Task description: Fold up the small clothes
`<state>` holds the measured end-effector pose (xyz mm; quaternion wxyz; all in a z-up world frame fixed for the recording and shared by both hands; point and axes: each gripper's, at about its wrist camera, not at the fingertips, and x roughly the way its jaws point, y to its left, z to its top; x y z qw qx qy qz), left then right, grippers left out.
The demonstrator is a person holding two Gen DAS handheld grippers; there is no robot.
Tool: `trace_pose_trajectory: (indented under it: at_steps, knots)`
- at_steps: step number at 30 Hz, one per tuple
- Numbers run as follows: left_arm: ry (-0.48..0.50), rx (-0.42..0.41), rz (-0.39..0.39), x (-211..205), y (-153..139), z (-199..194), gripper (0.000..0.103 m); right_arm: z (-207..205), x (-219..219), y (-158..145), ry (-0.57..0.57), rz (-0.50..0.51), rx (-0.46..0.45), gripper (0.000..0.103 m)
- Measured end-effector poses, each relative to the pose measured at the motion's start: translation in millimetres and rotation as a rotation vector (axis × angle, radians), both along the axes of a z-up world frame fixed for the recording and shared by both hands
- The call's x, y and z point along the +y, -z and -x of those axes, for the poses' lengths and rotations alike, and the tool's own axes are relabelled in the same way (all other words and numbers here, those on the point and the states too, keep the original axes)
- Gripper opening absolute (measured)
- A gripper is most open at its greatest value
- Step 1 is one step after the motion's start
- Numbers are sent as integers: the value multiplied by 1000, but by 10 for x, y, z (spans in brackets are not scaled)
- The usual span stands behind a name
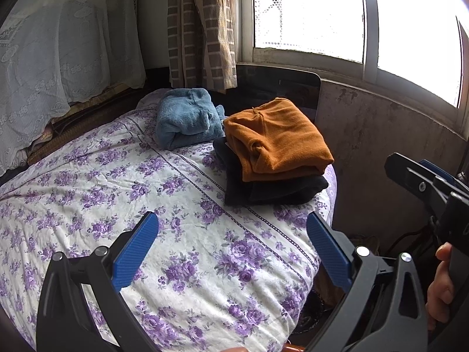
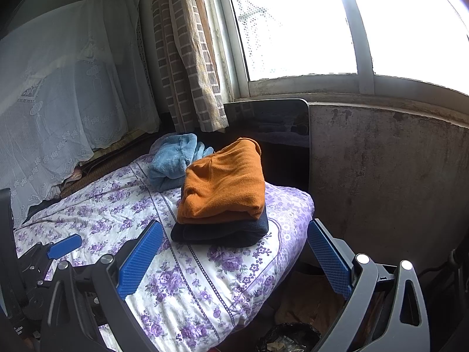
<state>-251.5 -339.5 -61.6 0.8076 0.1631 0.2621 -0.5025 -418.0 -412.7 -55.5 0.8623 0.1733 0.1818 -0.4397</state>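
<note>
Seeing a folded rust-orange knit garment (image 1: 278, 138) lying on top of a folded dark navy garment (image 1: 272, 189), the pair sitting as a stack close to the right edge of the purple-flowered white bed cover (image 1: 102, 176), toward its far right corner. Noticing the orange piece lying askew, overhanging the navy one on the window side. Finding a light blue fleece garment (image 1: 187, 120) bunched in a loose roll just behind the stack, near the far edge of the bed, apparently touching the stack's back corner, and judging it as not yet properly folded.

Holding the left gripper (image 1: 233, 220) spread wide and empty above the bare middle of the cover. Holding the right gripper (image 2: 234, 226) likewise spread and empty, aiming at the stack from the near right corner.

Judging the risks:
- Reaching for the blue fleece past the stack, and brushing the orange layer sideways off the navy one.
- Dragging the fleece forward while touching the stack, and pushing both folded pieces over the right edge to the floor.
- Pinching the thick fleece too shallowly, and letting the roll fall open unevenly.
</note>
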Motion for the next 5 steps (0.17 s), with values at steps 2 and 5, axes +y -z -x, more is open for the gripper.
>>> trace_pose_trajectory:
  at_steps: [2,5]
  knots:
    - [1,0,-1,5,-1,0,98,-3,1,-1,0,0,0,99]
    - [4,6,-1,41,12,23,98,-3,3,-1,0,0,0,99]
